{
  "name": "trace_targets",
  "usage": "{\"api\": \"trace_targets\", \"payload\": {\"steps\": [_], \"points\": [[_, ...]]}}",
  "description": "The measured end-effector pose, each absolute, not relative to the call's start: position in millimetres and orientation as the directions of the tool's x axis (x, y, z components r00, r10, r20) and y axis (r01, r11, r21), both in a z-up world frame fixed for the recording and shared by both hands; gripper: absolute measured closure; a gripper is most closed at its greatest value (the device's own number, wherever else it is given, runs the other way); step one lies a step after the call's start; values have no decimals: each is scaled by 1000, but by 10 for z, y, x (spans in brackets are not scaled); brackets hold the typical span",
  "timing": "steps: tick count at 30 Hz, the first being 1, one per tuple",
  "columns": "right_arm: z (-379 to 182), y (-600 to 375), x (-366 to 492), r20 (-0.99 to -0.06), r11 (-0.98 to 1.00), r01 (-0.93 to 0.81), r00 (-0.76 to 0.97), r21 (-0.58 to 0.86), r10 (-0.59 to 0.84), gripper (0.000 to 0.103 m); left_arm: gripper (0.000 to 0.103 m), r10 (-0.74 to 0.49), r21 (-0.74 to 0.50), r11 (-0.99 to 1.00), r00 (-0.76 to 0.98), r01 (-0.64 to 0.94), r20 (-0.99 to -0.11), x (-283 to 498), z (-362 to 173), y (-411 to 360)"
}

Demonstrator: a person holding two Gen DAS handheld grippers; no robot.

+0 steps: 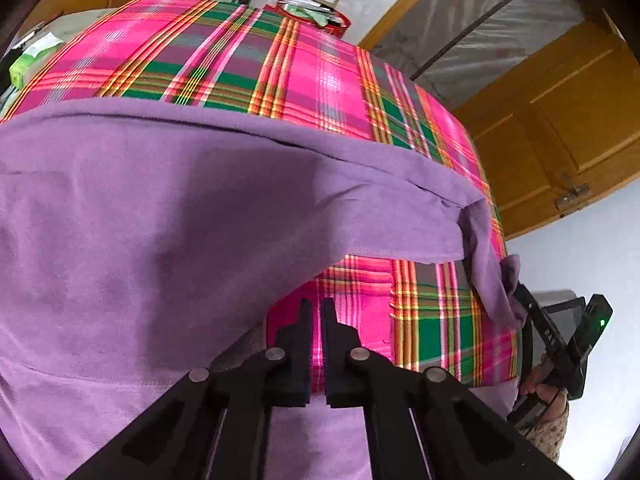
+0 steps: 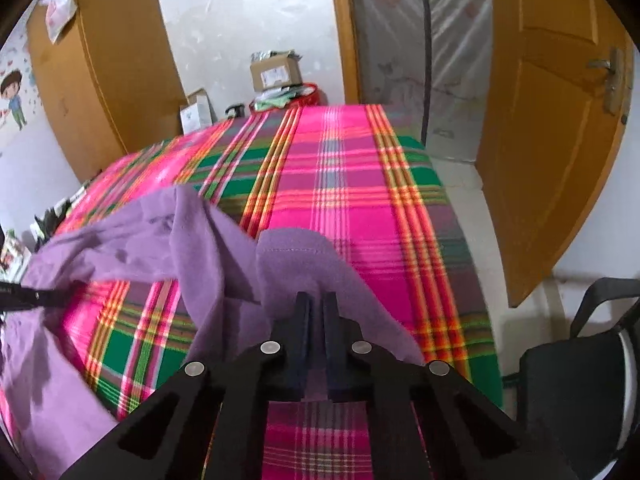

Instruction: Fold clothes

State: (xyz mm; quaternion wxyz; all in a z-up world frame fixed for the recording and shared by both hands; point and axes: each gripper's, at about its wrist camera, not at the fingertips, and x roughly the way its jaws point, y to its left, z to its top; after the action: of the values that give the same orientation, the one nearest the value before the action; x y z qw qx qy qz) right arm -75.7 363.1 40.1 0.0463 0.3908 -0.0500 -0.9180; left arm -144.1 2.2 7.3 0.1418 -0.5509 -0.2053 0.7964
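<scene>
Currently the left gripper (image 1: pixel 318 308) is closed on the near edge of the purple garment (image 1: pixel 160 208), which is spread over the plaid tablecloth (image 1: pixel 280 60). The right gripper (image 2: pixel 316 300) is pinched on a raised purple corner. Lift both ends level, carry the edge toward the far hem, keeping the cloth taut.

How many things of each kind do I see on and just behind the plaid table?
Purple garment: 1
Plaid cloth: 1
Cardboard boxes: 1
White boxes: 1
Red basket: 1
Total: 5
</scene>
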Motion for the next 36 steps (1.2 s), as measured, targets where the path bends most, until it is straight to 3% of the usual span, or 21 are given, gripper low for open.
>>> {"api": "trace_targets", "payload": {"steps": [11,16,29,36], "points": [[739,4182,-686,-625,-979,-105,-780,174,-28,97,101,443,-468,-883,-379,-28,-812,-1421,221,14],[770,4295,-797,-621,-981,-137,-784,134,25,97,87,420,-441,-897,-359,-26,-834,-1472,165,85],[559,4637,-1331,-654,-958,-286,-728,18,205,97,83,364,-381,-925,-334,-15,-870,-1549,55,185],[366,4777,-1393,-689,-958,-268,-713,97,130,96,83,352,-372,-928,-321,0,-879,-1583,-6,247]]}}
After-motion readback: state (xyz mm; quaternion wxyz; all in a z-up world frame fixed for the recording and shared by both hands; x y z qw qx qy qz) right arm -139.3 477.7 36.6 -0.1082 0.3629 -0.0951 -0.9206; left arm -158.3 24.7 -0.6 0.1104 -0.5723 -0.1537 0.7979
